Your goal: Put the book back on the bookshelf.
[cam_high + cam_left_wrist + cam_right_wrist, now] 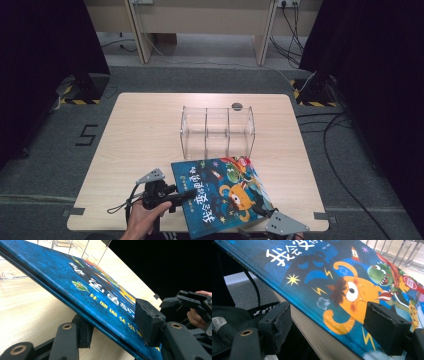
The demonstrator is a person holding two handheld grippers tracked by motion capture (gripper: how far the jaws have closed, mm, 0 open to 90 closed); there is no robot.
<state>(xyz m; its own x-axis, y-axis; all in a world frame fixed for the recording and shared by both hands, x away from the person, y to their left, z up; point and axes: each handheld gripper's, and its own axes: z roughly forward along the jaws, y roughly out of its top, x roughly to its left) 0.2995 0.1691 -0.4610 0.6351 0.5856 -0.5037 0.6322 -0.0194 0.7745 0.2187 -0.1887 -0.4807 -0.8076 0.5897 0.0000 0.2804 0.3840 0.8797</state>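
Jaws of both grippers clamping book (223, 194), left gripper view revealing edge lifted off table (27, 307)

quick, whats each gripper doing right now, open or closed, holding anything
Left gripper: closed on the blue picture book, one jaw above the cover, one beneath.
Right gripper: closed on the same book at its near edge.

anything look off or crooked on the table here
The picture book sits skewed to the table edges, its near corner past the front edge. Both grippers, left and right, straddle its edges. Nothing looks damaged.
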